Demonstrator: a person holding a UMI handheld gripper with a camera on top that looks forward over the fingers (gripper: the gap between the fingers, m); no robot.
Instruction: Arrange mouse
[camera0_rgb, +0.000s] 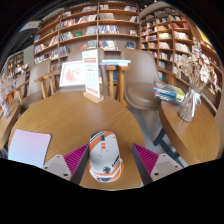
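A white and orange mouse (104, 158) with dark markings lies on the round wooden table (70, 115), between my gripper's two fingers. My gripper (110, 160) is open: the left pink pad (74, 158) and the right pink pad (147, 158) each stand apart from the mouse, with bare table showing at both sides. The mouse rests on the table on its own, its nose pointing away from me.
A white pad (30, 146) lies on the table to the left of the fingers. A standing sign (93, 78) is at the table's far edge. A vase with dried flowers (189, 100) stands on a table to the right. Chairs and bookshelves (90, 30) are beyond.
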